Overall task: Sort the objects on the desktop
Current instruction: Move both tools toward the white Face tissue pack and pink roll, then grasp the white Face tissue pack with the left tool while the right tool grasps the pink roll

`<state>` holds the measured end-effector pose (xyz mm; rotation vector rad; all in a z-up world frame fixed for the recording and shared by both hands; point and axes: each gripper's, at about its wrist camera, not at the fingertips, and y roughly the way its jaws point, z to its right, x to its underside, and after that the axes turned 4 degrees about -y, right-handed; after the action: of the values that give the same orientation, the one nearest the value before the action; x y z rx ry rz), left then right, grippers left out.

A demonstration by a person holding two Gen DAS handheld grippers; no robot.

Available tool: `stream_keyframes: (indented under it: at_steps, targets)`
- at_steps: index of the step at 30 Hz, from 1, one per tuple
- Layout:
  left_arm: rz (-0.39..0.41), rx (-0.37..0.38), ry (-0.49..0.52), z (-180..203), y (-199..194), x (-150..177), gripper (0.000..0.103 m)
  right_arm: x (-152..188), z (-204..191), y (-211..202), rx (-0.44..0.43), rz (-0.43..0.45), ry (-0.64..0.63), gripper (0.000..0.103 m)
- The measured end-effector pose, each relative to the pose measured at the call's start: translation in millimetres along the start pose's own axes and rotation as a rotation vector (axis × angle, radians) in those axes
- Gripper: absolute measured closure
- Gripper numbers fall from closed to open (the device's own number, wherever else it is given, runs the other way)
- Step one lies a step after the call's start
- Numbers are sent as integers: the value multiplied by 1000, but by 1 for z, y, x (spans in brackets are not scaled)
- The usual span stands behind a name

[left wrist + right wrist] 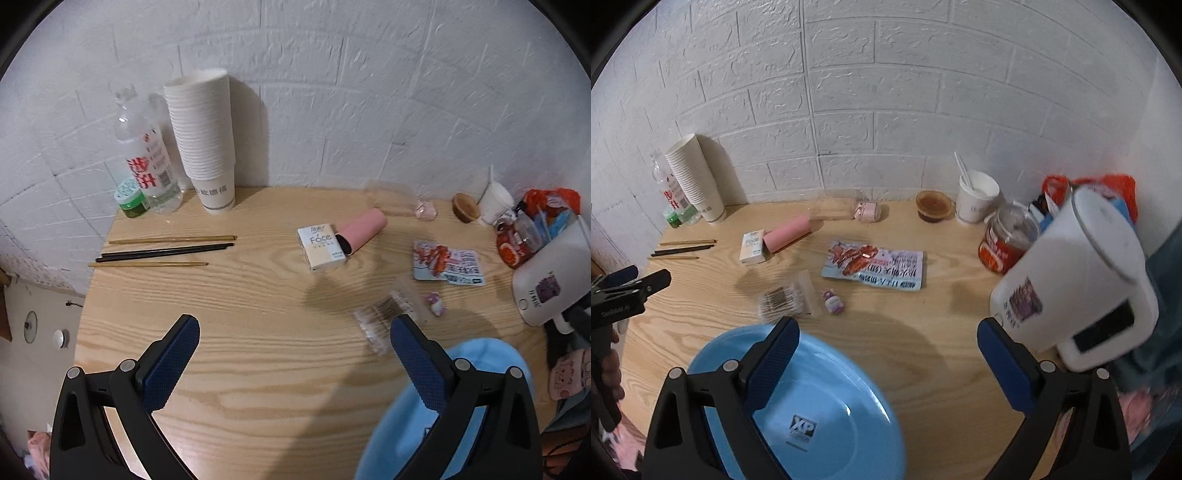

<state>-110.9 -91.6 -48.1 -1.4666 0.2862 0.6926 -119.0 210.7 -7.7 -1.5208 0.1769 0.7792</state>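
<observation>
Chopsticks (pixel 166 251) lie parallel, left-right; both hand-held grippers (pixel 295 332) (pixel 884 332) gape wide, empty.

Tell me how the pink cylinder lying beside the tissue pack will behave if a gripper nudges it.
The pink cylinder lies on its side on the smooth wooden table, so a sideways nudge would probably roll it. One end rests against the tissue pack, which may block rolling that way. It looks rigid and likely light.

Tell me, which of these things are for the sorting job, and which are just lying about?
Likely for sorting:
chopsticks
tissue pack
pink tube
snack packet
cotton swabs
blue plate

Probably just about:
paper cup stack
water bottle
white kettle
</observation>
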Motion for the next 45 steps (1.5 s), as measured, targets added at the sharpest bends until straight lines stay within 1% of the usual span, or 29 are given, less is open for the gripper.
stream_keyframes:
  at_steps: [4, 7, 10, 14, 18, 27, 34, 36, 39, 42, 43, 45]
  targets:
    - [-50, 27, 4, 1, 30, -7, 0, -14, 2, 14, -4, -19, -6, 4]
    - [-75, 19, 28, 7, 55, -14, 0, -22, -1, 27, 9, -32, -26, 4]
    - [-98, 1, 34, 10, 82, -21, 0, -29, -1, 35, 4, -41, -18, 4]
    - [-140, 1, -10, 10, 120, -28, 0, -34, -1, 45, 3, -62, -21, 4]
    - [-170, 17, -40, 14, 144, -32, 0, -36, -5, 50, 14, -66, -60, 4]
    - [-187, -37, -23, 25, 181, -37, 0, -41, -3, 64, 22, -81, -51, 4]
    - [-201, -65, -12, 21, 204, -37, 0, -42, 1, 73, 20, -93, -42, 4]
    - [-210, -88, 3, 18, 213, -36, 2, -42, 1, 77, 19, -98, -42, 4]
    - [-182, -89, 35, 18, 218, -35, 1, -45, -3, 86, 10, -108, -59, 4]
    - [-167, -85, 49, 18, 222, -36, 2, -54, -12, 98, -9, -101, -118, 4]
    - [-159, -81, 57, 18, 223, -37, 4, -58, -15, 102, -6, -98, -140, 4]
    - [-136, -65, 81, 20, 224, -37, 13, -69, -24, 113, 9, -92, -194, 4]
